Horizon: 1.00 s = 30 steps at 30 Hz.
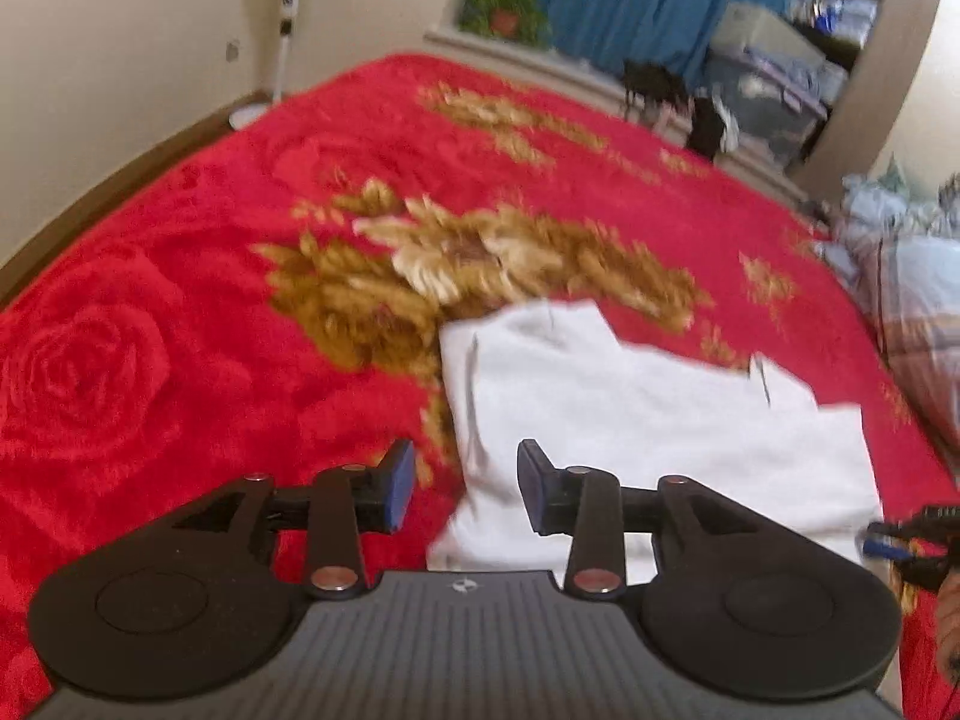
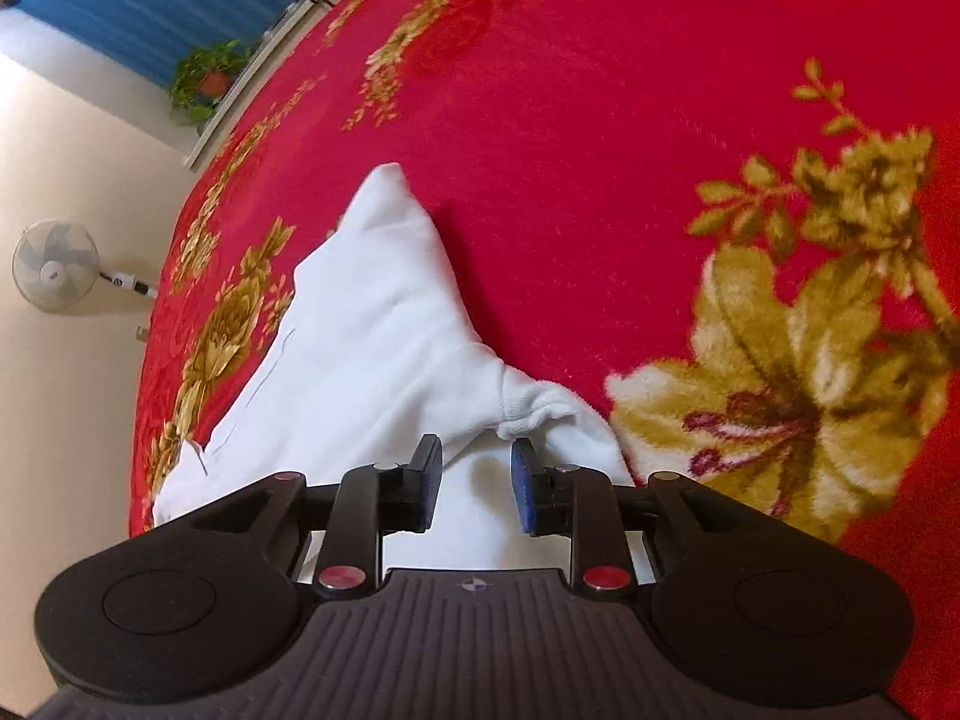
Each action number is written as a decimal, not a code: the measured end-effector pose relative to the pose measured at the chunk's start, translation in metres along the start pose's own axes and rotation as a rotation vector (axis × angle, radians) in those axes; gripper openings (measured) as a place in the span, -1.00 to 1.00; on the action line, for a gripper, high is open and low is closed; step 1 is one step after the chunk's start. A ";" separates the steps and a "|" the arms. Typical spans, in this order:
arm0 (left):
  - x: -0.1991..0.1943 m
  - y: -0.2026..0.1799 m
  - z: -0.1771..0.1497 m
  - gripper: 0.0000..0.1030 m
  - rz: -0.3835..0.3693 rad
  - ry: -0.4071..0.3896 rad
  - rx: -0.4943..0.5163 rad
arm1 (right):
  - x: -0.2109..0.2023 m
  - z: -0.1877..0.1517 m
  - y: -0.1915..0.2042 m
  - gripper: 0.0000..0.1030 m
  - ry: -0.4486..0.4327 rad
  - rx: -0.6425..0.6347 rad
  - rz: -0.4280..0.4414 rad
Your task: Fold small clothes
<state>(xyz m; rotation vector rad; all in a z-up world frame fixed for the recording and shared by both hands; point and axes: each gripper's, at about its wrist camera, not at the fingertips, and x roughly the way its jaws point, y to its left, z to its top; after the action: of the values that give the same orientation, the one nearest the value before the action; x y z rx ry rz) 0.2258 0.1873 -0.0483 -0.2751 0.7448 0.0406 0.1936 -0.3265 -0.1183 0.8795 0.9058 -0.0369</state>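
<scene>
A small white garment [image 1: 636,420] lies folded flat on a red blanket with gold flowers. My left gripper [image 1: 467,483] hovers over the garment's left edge, open, with its blue pads apart and no cloth pinched between them. In the right wrist view the same white garment [image 2: 372,348] runs away from the camera, with a bunched cuff [image 2: 540,408] lying just past the fingertips. My right gripper [image 2: 477,483] is open above the white cloth, and its pads hold nothing. The other gripper [image 1: 900,540] shows at the right edge of the left wrist view.
The red blanket [image 1: 180,300] covers a wide bed. A standing fan [image 2: 54,267] is by the cream wall. A potted plant [image 1: 504,15] sits on the sill before blue curtains. A pile of bedding and clothes [image 1: 900,252] lies at the bed's right side.
</scene>
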 end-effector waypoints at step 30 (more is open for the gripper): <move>0.036 -0.001 -0.019 -0.98 -0.057 0.078 -0.065 | -0.009 0.016 0.001 -0.96 0.012 0.014 -0.135</move>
<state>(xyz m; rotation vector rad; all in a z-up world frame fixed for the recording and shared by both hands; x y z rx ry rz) 0.2398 0.1794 -0.0858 -0.3613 0.8141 -0.0003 0.1990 -0.3397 -0.1067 0.8318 0.9762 -0.1547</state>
